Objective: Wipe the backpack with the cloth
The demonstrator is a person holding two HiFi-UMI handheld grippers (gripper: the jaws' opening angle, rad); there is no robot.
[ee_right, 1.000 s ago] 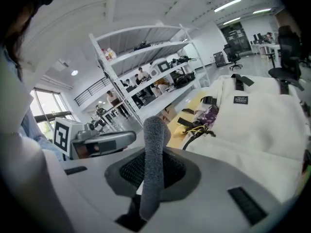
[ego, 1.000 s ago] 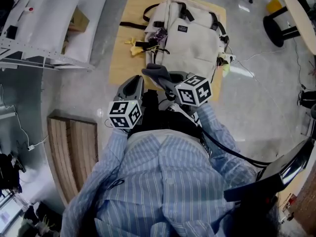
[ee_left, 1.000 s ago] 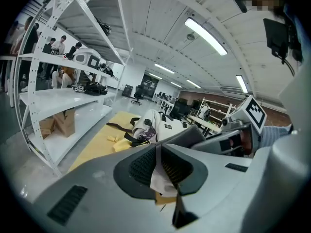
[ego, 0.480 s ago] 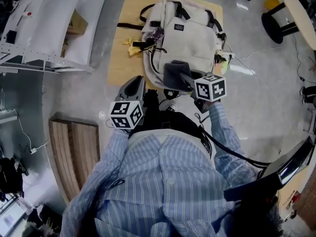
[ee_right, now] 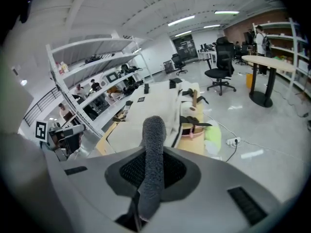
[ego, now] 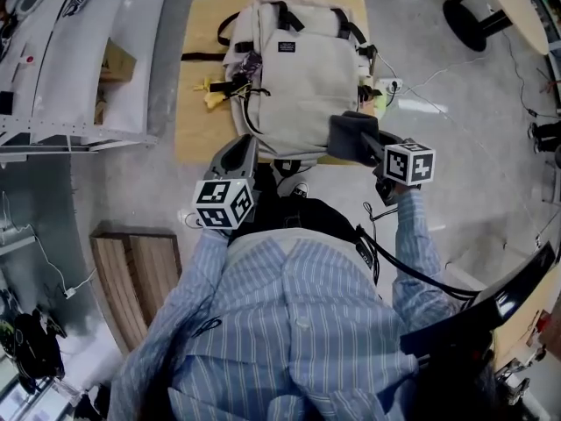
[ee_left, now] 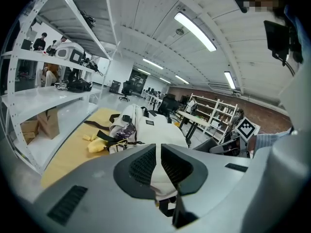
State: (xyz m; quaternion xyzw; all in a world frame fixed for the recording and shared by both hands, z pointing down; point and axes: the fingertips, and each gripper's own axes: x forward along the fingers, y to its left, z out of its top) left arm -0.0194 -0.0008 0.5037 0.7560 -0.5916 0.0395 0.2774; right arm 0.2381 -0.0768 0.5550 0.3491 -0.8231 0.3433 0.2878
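Grey cloth (ee_right: 154, 144) clamped in right gripper (ee_right: 151, 171) over backpack (ego: 302, 86) corner; left gripper (ee_left: 158, 161) closed, empty.

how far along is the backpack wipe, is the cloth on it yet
Done: the grey cloth is clamped in the right gripper. In hand: the cloth sits at the near right corner of the beige backpack; the head view cannot confirm whether it touches. Left: wiping across the backpack's front, where nothing shows what has been wiped. The left gripper is shut on nothing, held close to the person's body.
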